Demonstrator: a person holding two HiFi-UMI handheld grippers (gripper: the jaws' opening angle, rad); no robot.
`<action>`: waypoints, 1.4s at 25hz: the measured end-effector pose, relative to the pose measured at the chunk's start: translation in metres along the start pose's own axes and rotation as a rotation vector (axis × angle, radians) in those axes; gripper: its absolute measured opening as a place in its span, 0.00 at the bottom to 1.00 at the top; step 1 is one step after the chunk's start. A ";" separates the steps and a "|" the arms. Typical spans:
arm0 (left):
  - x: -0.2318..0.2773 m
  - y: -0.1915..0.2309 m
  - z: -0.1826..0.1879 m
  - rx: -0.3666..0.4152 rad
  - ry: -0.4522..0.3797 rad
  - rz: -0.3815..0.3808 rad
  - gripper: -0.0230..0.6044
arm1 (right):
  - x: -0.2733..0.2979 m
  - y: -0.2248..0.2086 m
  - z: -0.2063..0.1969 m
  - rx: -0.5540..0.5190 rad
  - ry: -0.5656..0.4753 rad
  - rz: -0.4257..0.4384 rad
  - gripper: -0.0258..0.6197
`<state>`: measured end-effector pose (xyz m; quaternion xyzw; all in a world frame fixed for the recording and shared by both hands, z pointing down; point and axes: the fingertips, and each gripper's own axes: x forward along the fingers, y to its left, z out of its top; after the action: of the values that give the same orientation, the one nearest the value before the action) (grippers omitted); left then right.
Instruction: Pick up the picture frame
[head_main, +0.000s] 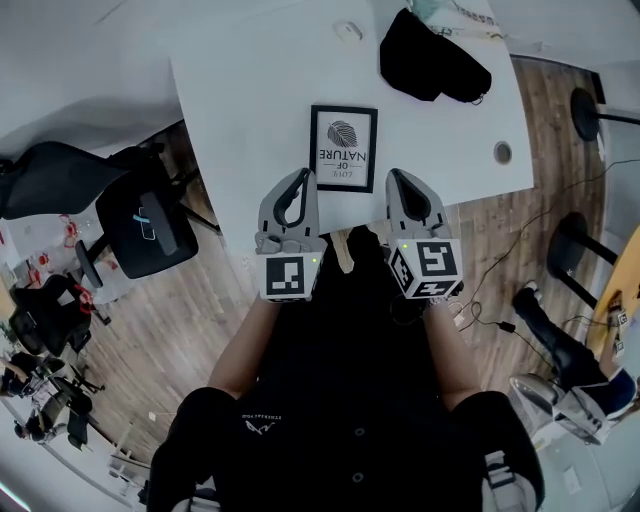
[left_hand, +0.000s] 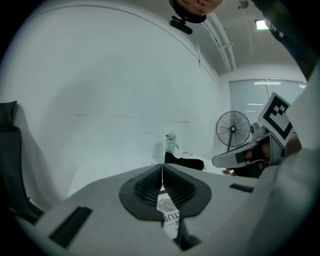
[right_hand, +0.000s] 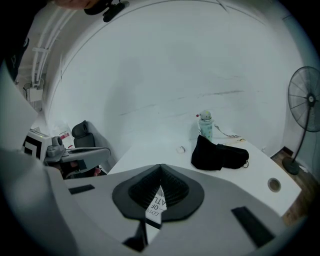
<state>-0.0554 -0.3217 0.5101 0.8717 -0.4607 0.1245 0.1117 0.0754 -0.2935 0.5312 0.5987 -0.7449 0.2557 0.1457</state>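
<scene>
The picture frame (head_main: 343, 147), black-edged with a white leaf print, lies flat on the white table (head_main: 240, 110) near its front edge. My left gripper (head_main: 300, 176) hovers just off the frame's near left corner, and my right gripper (head_main: 398, 176) hovers off its near right corner. Both have their jaws shut and hold nothing. In the left gripper view the print of the frame (left_hand: 169, 212) shows through the gap below the shut tips of the left gripper (left_hand: 162, 170). In the right gripper view the frame (right_hand: 156, 205) sits under the shut tips of the right gripper (right_hand: 160, 169).
A black bag (head_main: 432, 55) lies at the back right of the table, a white mouse (head_main: 347, 30) behind the frame, a bottle (right_hand: 205, 125) past the bag. A cable hole (head_main: 502, 152) is at the right edge. An office chair (head_main: 140, 225) stands left, a fan (left_hand: 233, 129) right.
</scene>
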 end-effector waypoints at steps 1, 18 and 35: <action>0.003 0.002 -0.006 0.003 0.016 -0.007 0.05 | 0.004 0.000 -0.005 0.004 0.012 -0.006 0.04; 0.039 0.014 -0.139 -0.090 0.387 -0.139 0.12 | 0.044 -0.021 -0.116 0.225 0.265 -0.121 0.18; 0.065 0.015 -0.222 -0.203 0.646 -0.122 0.18 | 0.084 -0.032 -0.179 0.214 0.439 -0.182 0.18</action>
<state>-0.0573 -0.3117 0.7413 0.7977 -0.3586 0.3407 0.3450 0.0702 -0.2676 0.7300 0.6054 -0.6072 0.4428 0.2622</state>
